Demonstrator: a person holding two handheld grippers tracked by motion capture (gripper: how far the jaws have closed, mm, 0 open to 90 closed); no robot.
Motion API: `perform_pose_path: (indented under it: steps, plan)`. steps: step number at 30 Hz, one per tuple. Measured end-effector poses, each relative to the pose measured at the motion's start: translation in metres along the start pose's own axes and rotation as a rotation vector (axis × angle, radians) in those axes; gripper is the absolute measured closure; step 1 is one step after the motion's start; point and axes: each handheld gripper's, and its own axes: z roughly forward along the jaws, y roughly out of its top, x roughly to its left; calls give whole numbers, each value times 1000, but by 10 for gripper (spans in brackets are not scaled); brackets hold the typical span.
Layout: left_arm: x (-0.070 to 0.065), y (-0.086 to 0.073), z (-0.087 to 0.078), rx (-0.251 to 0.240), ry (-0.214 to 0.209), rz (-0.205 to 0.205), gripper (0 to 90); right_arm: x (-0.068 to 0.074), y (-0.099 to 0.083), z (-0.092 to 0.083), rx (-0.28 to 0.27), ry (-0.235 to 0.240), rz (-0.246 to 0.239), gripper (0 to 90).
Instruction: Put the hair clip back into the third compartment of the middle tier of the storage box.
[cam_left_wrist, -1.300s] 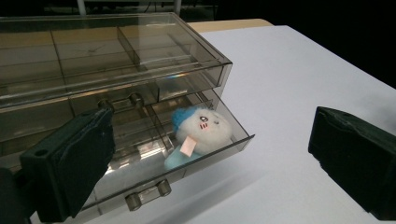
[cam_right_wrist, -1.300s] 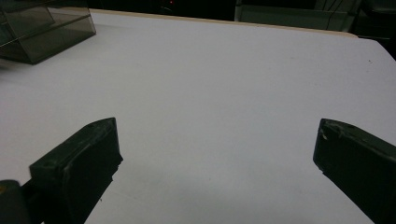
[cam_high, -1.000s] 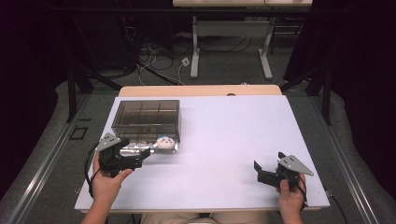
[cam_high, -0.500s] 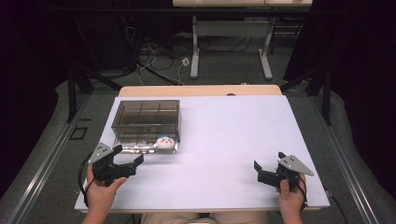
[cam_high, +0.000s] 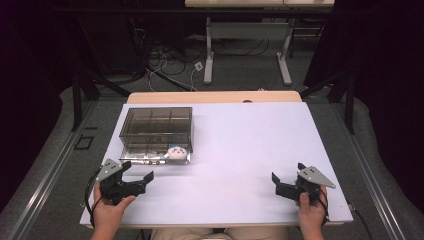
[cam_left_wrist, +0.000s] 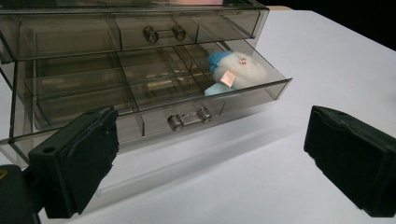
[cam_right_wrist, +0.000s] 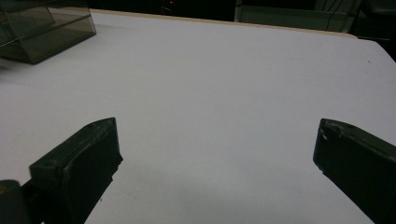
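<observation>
A: What is hidden or hard to make out?

B: The smoky drawer box (cam_high: 156, 131) is cut off at the top and left in the left gripper view, and only one corner of it is seen in the right gripper view. The contents of its upper drawers cannot be made out through the tinted plastic. The small white and blue plush toy (cam_left_wrist: 233, 70) is partly veiled by the drawer's front wall; a square tag is seen on it, but its markings cannot be read.

A: Where is the toy kept?

B: It is held in the right end compartment of the bottom drawer (cam_left_wrist: 154, 100), which is pulled out toward the person at the near left of the desk (cam_high: 250, 150).

A: How are the hands posed?

B: The left gripper (cam_high: 134, 180) is held low over the near left edge of the desk, just in front of the open drawer, its fingers (cam_left_wrist: 74, 158) spread wide and nothing between them. The right gripper (cam_high: 286, 186) is held at the near right, well apart from the box, fingers (cam_right_wrist: 79, 163) likewise spread over bare desk.

A: What differs from a second ago?

B: The left gripper has been drawn back from the drawer's front. The right gripper is unchanged.
</observation>
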Motion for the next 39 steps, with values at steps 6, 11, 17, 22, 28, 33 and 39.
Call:
perform_pose_path:
  steps: [6,11,17,22,28,33,39]
  plan:
    - [3,-5,1,3,9,-4,31,0,0,0,-1,0,6,4]
    - [6,-9,1,2,19,-11,31,1,-1,0,6,0,4,4]
    - [11,-13,2,6,33,-15,31,1,-1,1,3,3,-6,4]
    - [15,-16,3,12,47,-30,31,1,-1,2,-1,4,-11,4]
    - [20,-19,3,19,62,-36,31,2,-1,1,10,7,-10,4]
    - [22,-21,2,19,70,-45,31,2,-1,2,12,8,-11,4]
    - [25,-23,1,19,75,-64,32,2,-1,2,7,12,-18,4]
